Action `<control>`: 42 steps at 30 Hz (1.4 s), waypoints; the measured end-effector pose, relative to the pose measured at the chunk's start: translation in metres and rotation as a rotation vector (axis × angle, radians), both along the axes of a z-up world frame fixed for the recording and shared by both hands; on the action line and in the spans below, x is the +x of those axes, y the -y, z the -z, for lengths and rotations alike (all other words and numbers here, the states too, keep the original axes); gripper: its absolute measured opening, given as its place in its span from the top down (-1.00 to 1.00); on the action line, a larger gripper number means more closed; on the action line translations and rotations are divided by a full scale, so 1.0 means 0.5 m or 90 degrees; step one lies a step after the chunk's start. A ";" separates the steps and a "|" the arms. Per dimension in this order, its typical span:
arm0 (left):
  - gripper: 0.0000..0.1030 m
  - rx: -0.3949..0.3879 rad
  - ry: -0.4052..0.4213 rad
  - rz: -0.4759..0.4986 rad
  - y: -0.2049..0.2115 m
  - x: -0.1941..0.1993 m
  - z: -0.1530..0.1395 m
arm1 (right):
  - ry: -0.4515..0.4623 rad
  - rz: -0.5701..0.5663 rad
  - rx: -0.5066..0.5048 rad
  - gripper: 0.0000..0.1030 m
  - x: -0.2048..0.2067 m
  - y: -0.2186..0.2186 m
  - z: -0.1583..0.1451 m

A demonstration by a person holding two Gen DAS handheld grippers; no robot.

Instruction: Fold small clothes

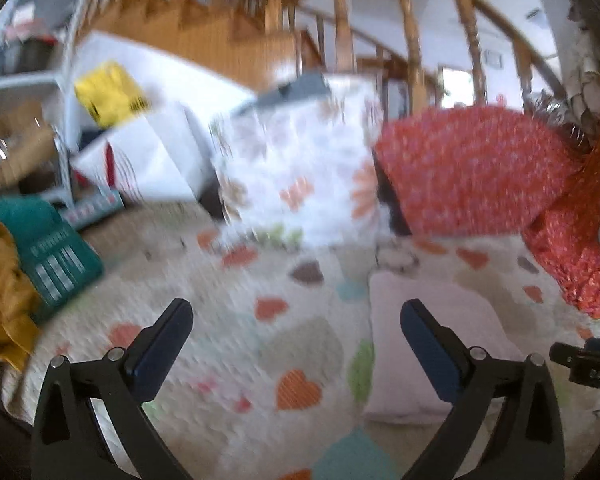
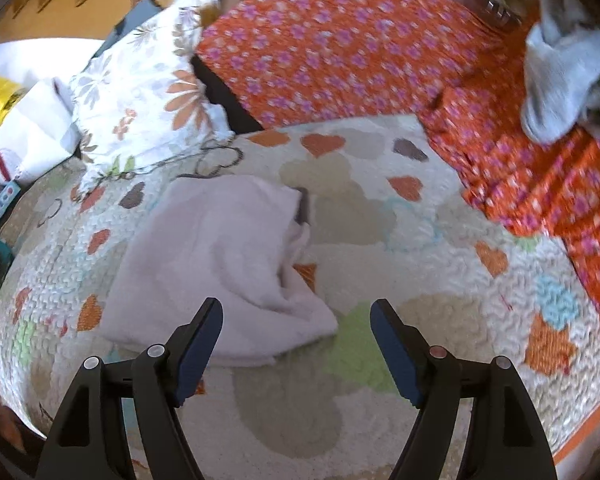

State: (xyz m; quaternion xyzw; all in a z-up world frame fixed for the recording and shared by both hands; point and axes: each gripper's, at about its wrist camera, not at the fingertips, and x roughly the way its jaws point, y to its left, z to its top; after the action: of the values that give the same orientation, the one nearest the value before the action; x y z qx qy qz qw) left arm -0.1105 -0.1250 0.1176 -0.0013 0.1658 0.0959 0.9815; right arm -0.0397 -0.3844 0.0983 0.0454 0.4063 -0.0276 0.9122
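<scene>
Both grippers (image 1: 296, 344) (image 2: 296, 344) low over quilt (image 2: 380, 240) (jaws apart, empty).

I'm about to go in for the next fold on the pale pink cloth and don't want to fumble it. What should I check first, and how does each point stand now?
1. Left gripper jaws open and empty: ok.
2. Right gripper jaws open and empty: ok.
3. Pale pink cloth lies on the heart-print quilt, apart from both grippers: ok.
4. Cloth flat with square edges: not ok; its right edge is bunched and turned over.
5. Nothing lying on the cloth: ok; the floral pillow and orange blanket sit beyond it.
6. Sharp view for aiming: not ok in the left wrist view, which is motion-blurred.
</scene>
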 end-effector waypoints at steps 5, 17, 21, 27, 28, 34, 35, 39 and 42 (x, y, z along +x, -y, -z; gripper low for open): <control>-1.00 -0.003 0.020 0.025 0.000 -0.023 -0.007 | -0.007 0.022 0.016 -0.57 0.007 0.015 0.011; -1.00 -0.046 -0.189 0.066 -0.011 0.068 0.082 | -0.037 -0.005 0.001 -0.57 0.031 -0.009 0.044; -1.00 -0.037 -0.210 0.055 -0.011 0.075 0.096 | -0.045 -0.017 -0.002 -0.57 0.033 -0.023 0.053; -1.00 -0.029 -0.227 0.059 -0.002 0.076 0.105 | -0.061 -0.035 -0.012 -0.57 0.033 -0.046 0.068; -1.00 -0.028 -0.229 0.061 -0.003 0.078 0.106 | -0.062 -0.038 -0.013 -0.57 0.033 -0.049 0.069; -1.00 -0.023 -0.245 0.066 0.001 0.082 0.115 | -0.067 -0.046 -0.020 -0.57 0.032 -0.059 0.076; -1.00 -0.024 -0.248 0.067 0.001 0.083 0.117 | -0.069 -0.047 -0.021 -0.57 0.033 -0.060 0.077; -1.00 -0.030 -0.264 0.074 0.000 0.087 0.125 | -0.069 -0.048 -0.027 -0.57 0.031 -0.068 0.079; -1.00 -0.036 -0.276 0.076 0.000 0.090 0.132 | -0.069 -0.051 -0.036 -0.57 0.030 -0.073 0.081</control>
State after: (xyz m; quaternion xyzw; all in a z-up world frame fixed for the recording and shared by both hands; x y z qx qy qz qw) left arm -0.0656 -0.1252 0.0517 0.0021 0.3753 0.0307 0.9264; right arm -0.0249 -0.3480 0.0576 0.0014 0.4556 -0.0051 0.8902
